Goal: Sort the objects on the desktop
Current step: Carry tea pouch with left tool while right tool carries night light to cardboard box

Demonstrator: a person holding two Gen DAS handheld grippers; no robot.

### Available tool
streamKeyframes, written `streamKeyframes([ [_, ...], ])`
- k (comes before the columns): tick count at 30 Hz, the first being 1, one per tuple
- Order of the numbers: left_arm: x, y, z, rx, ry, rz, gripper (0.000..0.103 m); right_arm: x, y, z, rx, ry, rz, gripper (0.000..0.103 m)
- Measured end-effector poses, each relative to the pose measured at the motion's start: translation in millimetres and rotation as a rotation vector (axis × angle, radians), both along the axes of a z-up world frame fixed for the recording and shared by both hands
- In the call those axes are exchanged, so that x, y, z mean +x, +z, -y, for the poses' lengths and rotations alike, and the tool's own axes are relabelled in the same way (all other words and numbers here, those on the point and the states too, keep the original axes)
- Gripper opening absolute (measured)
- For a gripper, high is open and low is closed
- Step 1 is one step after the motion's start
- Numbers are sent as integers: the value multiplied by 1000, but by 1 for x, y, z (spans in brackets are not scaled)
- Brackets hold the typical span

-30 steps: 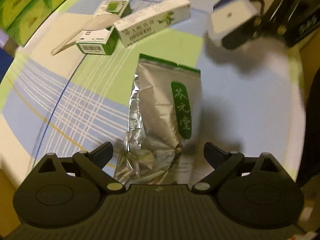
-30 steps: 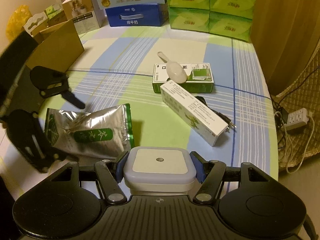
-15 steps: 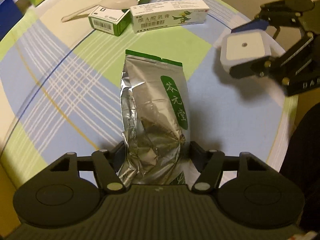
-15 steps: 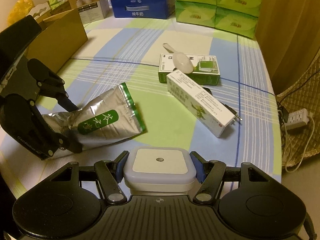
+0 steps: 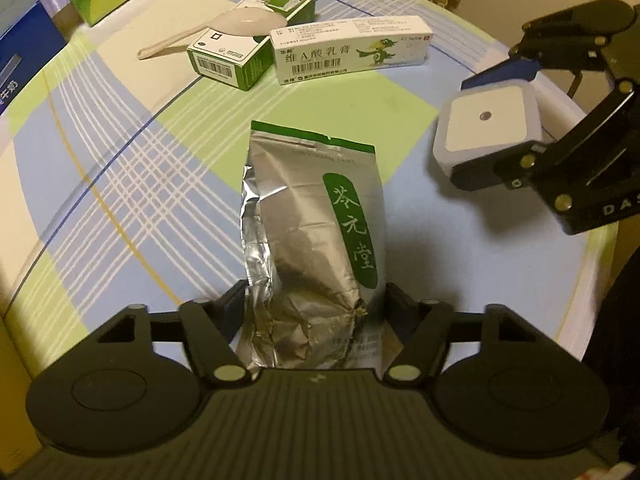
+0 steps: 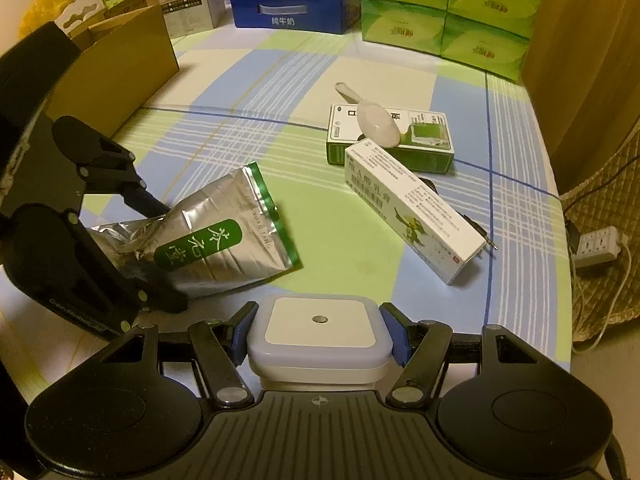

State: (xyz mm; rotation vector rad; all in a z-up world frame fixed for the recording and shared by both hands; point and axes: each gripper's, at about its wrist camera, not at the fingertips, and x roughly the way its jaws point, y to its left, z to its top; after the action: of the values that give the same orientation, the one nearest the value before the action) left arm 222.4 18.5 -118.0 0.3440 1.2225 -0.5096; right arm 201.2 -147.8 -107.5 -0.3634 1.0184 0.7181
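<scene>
Left gripper (image 5: 314,312), foreground: its jaws are pressed against the crumpled bottom end of the foil pouch (image 5: 312,220), whose sealed green-edged top tilts up off the tablecloth (image 5: 100,168). Right gripper (image 6: 319,338): its blue pads (image 6: 239,336) pinch the square white night light (image 6: 319,334), held above the near edge of the table. Middle distance: a long white carton (image 6: 414,210) lies touching a green-and-white box (image 6: 390,142), on which a plastic scoop (image 6: 372,118) rests. Far left: an open cardboard box (image 6: 116,80), a likely bin for sorting. To carry the pouch well, keep the squeeze steady, since crumpled foil may slip or buckle; lift until the top clears the cloth, then travel with the two grippers well apart.
</scene>
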Motion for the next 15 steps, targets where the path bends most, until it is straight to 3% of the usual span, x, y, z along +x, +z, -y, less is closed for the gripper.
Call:
streamKeyframes([
  [1,-2,1,-1,-11,2,0,52,0,0,0,-1,-1,2,62],
  [5,-7,7,-8,-42,25,-11,45,-4,2,2,8,-12,8,62],
  [15,-16,40,-21,-73,89,-9,44,-13,29,-2,46,-15,45,62],
])
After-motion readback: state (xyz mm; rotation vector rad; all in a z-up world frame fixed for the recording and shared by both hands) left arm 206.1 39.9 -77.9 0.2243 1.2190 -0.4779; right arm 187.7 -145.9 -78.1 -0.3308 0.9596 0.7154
